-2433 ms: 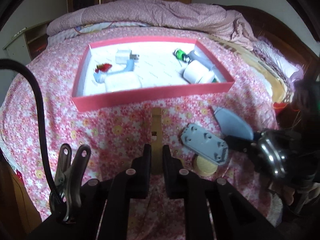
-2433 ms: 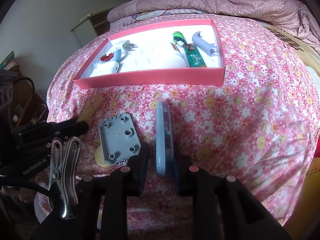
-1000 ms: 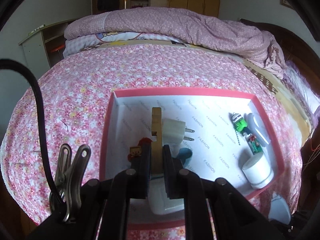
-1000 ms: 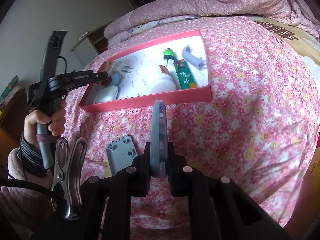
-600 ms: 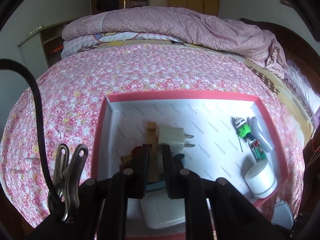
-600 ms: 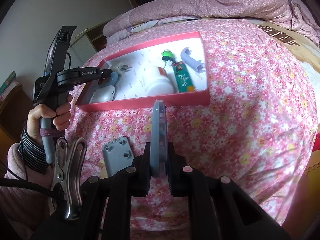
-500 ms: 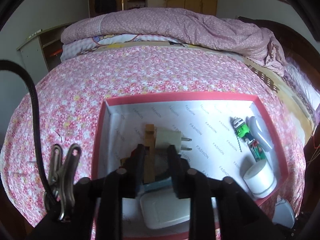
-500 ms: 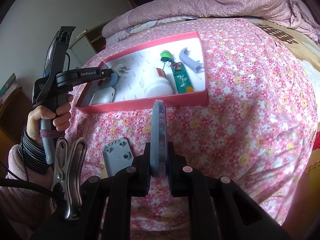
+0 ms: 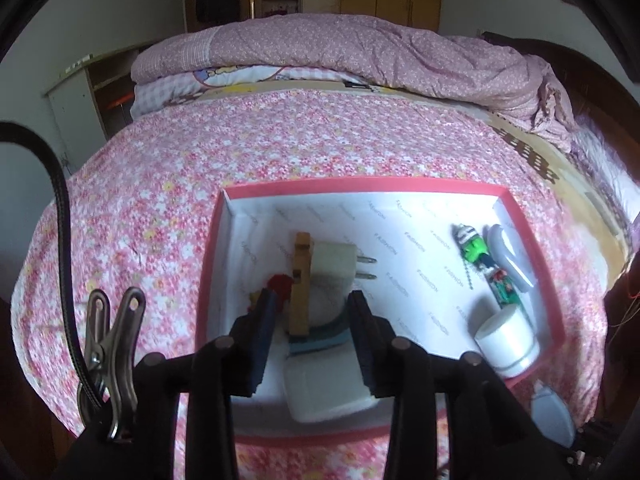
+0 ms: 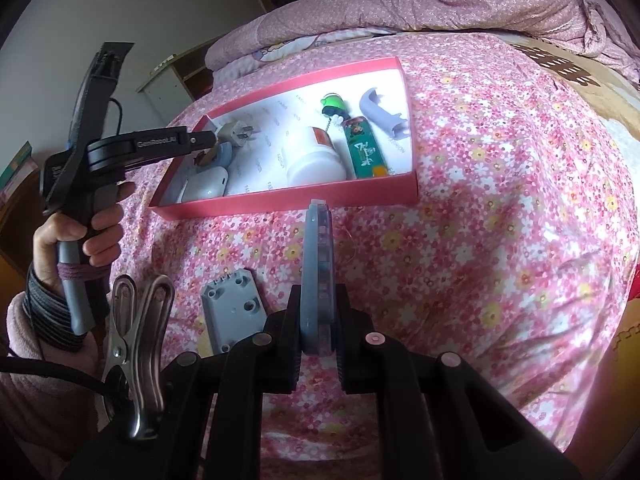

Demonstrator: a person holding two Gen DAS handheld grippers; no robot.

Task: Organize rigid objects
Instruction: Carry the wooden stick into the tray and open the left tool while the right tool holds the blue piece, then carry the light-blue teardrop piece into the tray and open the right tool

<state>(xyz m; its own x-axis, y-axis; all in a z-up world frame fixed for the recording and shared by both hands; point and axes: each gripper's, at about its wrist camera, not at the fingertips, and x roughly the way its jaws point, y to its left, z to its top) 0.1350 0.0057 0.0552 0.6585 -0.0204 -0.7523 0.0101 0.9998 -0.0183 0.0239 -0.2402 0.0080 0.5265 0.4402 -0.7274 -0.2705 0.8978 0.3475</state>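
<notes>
Inside the red box, whose white lining read "FASHION", the left claw stood released around a wooden clip beside a plug. Only the right view showed the right claw grasping a blue case above the bed, and "GenRobot.AI" on the left claw.

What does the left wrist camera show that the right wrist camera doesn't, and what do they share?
Only the left wrist view shows the wooden block between the open left gripper's jaws, over the box. Only the right wrist view shows the grey plate on the bedspread, the hand holding the left gripper, and the right gripper shut on a blue piece. Both show the box, plug, white jar and green tube.
</notes>
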